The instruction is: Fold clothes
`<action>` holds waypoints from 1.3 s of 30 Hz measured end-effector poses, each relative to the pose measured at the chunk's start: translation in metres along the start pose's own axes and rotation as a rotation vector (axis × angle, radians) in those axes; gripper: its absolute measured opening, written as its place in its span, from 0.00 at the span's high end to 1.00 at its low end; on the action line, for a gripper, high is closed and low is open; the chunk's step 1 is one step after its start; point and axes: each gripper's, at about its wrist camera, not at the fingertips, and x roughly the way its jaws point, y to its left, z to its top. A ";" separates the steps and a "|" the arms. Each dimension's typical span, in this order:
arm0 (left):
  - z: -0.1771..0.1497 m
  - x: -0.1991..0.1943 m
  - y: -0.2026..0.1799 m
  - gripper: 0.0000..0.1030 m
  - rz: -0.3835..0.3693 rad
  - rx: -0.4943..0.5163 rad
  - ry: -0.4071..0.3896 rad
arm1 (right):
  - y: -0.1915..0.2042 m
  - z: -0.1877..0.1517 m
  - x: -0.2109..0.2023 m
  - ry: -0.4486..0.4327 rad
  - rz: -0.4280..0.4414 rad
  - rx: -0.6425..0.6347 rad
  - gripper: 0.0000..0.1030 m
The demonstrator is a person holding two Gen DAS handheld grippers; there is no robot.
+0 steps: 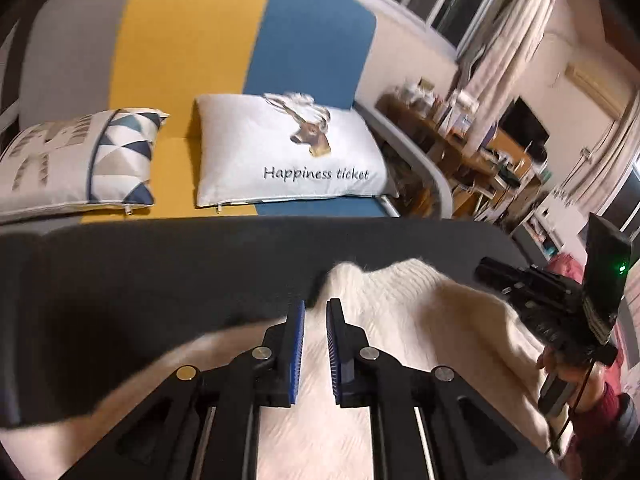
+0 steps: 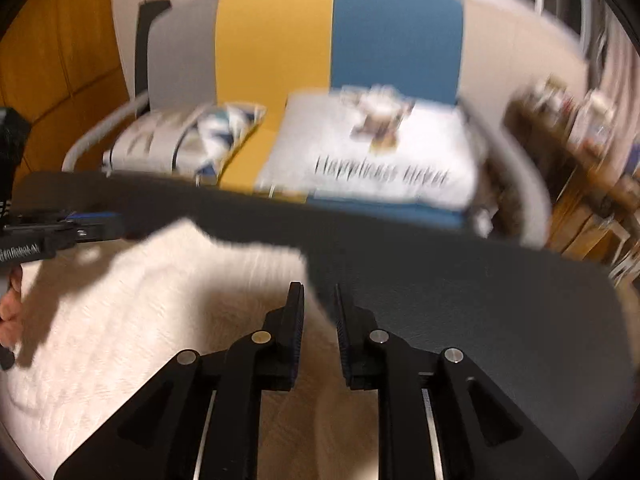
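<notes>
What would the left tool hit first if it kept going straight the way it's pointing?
Most likely the cream knit sweater: it lies directly under and ahead of the left tool, whose fingers angle down at it. Beyond the sweater's far edge comes the dark table. Depth is unclear through the fisheye.

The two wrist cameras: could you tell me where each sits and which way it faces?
Left wrist: rides on the left gripper, looking down along its slightly parted fingers over the white sweater on the dark table, toward the sofa; the right gripper and hand show at its right edge.
Right wrist: rides on the right gripper, blurred, facing the same way; the left gripper and a hand enter from its left edge.
Shared: sweater, table, sofa, deer cushion, patterned cushion, and each other's gripper.
</notes>
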 end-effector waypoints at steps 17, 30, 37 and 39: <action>-0.064 -0.130 0.130 0.90 0.169 -0.327 -0.090 | 0.087 -0.021 0.017 0.158 0.154 0.075 0.81; -0.210 -0.317 0.380 0.76 0.190 -0.957 -0.093 | 0.213 -0.087 -0.015 0.183 0.370 0.068 0.81; -0.230 -0.329 0.406 0.72 0.202 -1.014 -0.159 | 0.207 -0.091 -0.004 0.198 0.391 0.195 0.81; -0.229 -0.321 0.412 0.72 0.200 -0.996 -0.103 | 0.204 -0.092 -0.002 0.196 0.404 0.219 0.81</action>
